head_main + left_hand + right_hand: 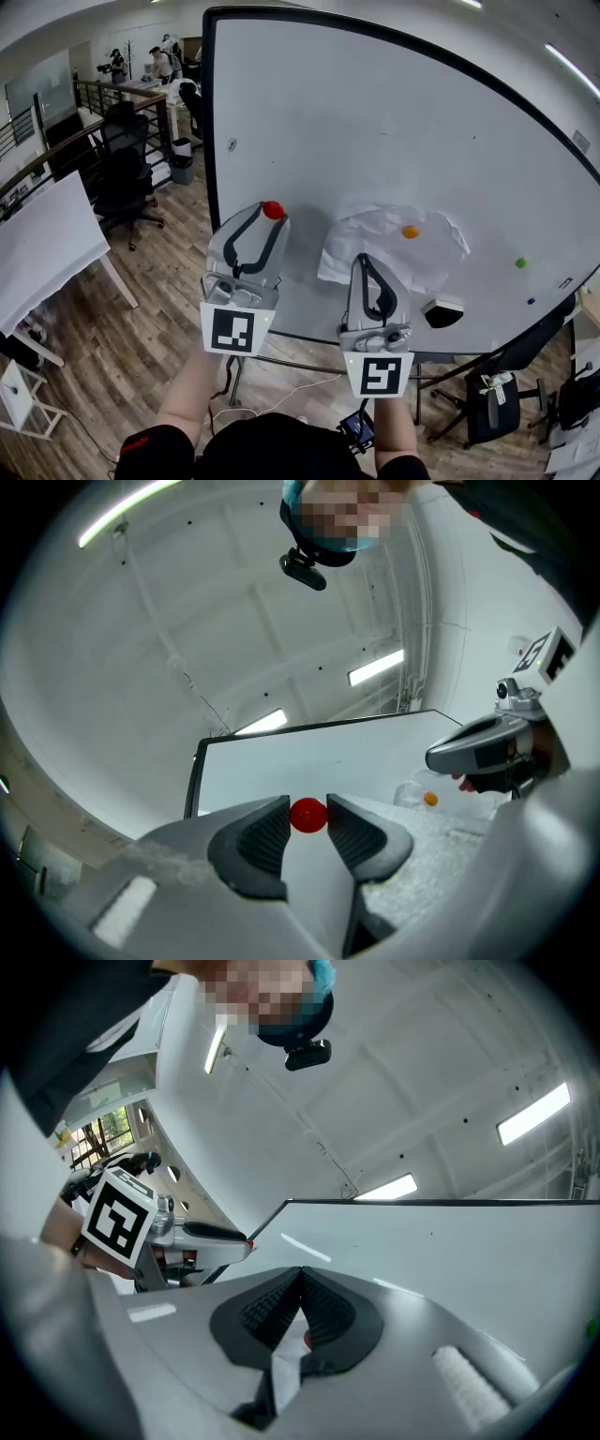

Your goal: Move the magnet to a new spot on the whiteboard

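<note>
A round red magnet [273, 209] sits at the tip of my left gripper [268, 217], in front of the whiteboard [375, 122]. In the left gripper view the red magnet [307, 815] is squeezed between both dark pads, so the left gripper [307, 822] is shut on it. A crumpled white paper [375, 246] hangs on the board under an orange magnet [411, 232]. My right gripper [364, 260] rests at the paper's lower left part. In the right gripper view its jaws [300, 1275] meet at the tips with a strip of the paper [279, 1358] caught between them.
A green magnet [520, 263], a small blue magnet [531, 302] and an eraser [442, 310] are at the board's lower right. Black office chairs [122, 178] and a white table [47, 244] stand to the left on the wooden floor.
</note>
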Available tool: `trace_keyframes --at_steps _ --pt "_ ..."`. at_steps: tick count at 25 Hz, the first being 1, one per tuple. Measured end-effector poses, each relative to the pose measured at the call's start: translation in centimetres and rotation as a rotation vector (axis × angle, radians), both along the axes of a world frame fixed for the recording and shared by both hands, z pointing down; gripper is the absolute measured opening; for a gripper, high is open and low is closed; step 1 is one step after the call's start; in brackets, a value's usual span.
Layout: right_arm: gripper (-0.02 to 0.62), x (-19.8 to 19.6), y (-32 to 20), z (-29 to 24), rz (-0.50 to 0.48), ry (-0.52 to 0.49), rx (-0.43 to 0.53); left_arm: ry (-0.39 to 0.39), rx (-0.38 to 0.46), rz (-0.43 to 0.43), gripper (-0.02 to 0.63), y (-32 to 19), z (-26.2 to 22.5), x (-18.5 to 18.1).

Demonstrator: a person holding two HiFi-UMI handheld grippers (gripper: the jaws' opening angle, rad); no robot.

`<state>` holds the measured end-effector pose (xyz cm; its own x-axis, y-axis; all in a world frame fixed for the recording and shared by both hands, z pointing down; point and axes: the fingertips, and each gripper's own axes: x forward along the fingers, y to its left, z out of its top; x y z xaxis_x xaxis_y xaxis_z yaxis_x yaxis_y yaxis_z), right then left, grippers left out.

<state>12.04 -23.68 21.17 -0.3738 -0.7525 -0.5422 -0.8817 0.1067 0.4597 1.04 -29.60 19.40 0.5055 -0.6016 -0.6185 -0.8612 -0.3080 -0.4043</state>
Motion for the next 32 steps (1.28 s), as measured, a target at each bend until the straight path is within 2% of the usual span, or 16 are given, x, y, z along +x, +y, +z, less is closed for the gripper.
trace_keyframes --at_steps 8,14,21,32 --pt "0.002 -0.5 -0.4 -2.2 0.004 0.021 0.033 0.003 0.057 -0.016 0.132 -0.6 -3.4 -0.1" --pt "0.002 -2.0 -0.7 -3.9 -0.031 0.043 0.068 -0.012 0.125 -0.005 0.132 -0.4 -6.5 0.4" --pt "0.002 -3.0 -0.9 -4.8 -0.051 0.049 0.079 0.004 0.166 -0.008 0.132 -0.6 -10.1 0.7" --pt "0.002 -3.3 -1.5 -7.1 -0.051 0.067 0.121 0.053 0.111 -0.018 0.132 -3.1 -13.4 1.0"
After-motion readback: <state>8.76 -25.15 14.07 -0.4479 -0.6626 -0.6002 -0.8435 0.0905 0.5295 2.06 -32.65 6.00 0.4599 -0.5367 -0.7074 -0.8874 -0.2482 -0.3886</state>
